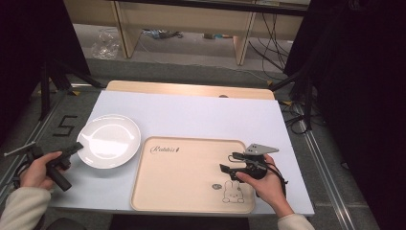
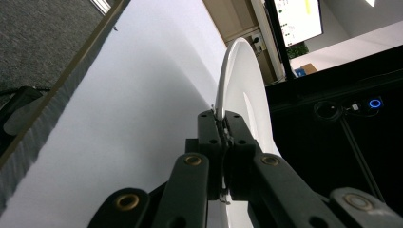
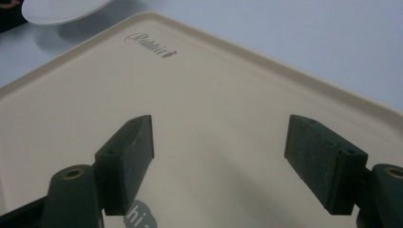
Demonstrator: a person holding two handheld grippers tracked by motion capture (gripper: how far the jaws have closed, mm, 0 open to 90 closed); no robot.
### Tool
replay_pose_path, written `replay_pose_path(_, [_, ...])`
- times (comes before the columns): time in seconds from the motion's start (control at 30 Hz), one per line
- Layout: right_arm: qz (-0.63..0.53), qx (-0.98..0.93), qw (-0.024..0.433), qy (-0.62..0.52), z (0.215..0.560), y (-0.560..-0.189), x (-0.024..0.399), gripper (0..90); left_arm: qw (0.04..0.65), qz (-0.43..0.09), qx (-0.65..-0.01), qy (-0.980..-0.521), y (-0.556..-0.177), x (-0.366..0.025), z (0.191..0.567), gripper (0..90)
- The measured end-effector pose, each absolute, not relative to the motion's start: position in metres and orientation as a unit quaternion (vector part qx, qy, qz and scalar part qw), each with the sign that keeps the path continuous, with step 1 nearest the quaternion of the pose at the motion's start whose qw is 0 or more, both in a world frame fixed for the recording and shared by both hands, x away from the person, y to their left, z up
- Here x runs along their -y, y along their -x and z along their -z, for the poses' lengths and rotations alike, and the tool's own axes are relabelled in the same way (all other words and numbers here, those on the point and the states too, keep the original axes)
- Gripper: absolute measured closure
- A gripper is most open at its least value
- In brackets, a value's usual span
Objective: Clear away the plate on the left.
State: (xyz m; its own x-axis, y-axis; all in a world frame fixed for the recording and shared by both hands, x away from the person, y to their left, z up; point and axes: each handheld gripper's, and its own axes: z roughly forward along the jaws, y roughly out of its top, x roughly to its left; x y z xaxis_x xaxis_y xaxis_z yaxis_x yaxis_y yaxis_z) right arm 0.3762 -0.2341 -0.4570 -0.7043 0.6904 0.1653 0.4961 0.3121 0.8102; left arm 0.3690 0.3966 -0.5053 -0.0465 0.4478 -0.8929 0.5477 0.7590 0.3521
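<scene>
Two grippers are at work, one in each of our hands. Our left gripper (image 2: 222, 124) has its jaws pressed together on the near rim of the white plate (image 2: 242, 80), a pinch that the left gripper view shows edge-on, with the plate's rim running away from the pads. In the high view we see what that close look hides: the left gripper (image 1: 75, 147) meets the plate (image 1: 109, 141) at its left edge, and the plate lies on the white table (image 1: 201, 115), just beside the tray (image 1: 186, 191). Our right gripper (image 1: 229, 162) hangs over the tray's right part with its jaws wide apart and nothing between them; in the right gripper view the beige tray (image 3: 199, 99) spreads out beyond the pads, and the plate sits past its far corner. We count one plate and one tray. The plate holds nothing, and the tray carries only a printed word and a rabbit drawing (image 1: 233, 190).
</scene>
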Motion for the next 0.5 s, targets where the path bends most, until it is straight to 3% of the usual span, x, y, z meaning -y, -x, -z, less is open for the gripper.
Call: replay_pose_path(0.5, [-0.462, -0.800, 0.103, -0.368, 0.4580, -0.3767, 0.2335, 25.9, 0.607, 0.046, -0.718, -0.337, -0.3682, -0.3934, 0.5030, 86.7])
